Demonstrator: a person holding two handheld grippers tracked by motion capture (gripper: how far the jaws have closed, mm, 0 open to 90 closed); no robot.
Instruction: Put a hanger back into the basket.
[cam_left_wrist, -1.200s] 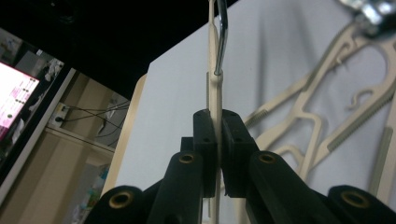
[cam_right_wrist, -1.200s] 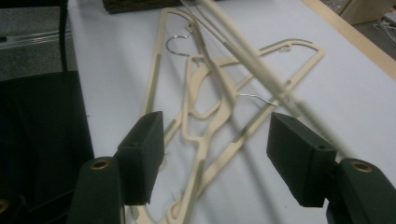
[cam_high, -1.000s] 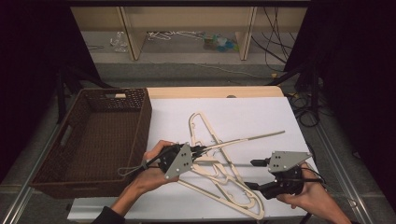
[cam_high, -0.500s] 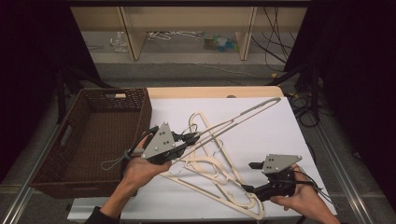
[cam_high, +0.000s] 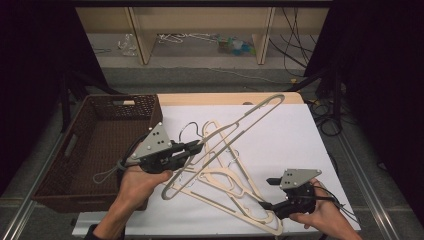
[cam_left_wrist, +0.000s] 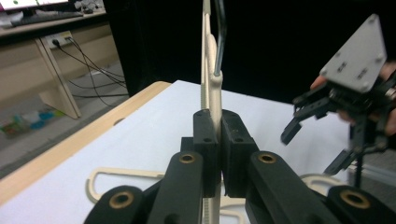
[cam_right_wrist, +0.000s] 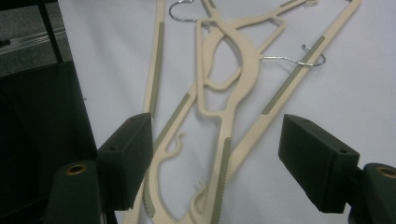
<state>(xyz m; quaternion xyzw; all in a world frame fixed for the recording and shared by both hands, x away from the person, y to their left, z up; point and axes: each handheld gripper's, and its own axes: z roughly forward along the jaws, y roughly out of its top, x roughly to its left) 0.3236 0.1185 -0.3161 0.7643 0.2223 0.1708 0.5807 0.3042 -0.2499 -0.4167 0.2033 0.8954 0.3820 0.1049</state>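
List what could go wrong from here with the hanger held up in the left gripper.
1. The left gripper pinches the lifted hanger only at its neck, so the long frame could pivot or slip.
2. Its lower end looks close to the pile of hangers on the table; a hook could snag and drag them.
3. The open right gripper sits nearby and might get struck.

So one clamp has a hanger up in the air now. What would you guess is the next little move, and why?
Probably swing the lifted hanger leftward over the brown basket. The left gripper is shut on the hanger near its hook, most of it is raised off the white table, and the basket sits right beside that hand. The right gripper is open over the remaining hangers.
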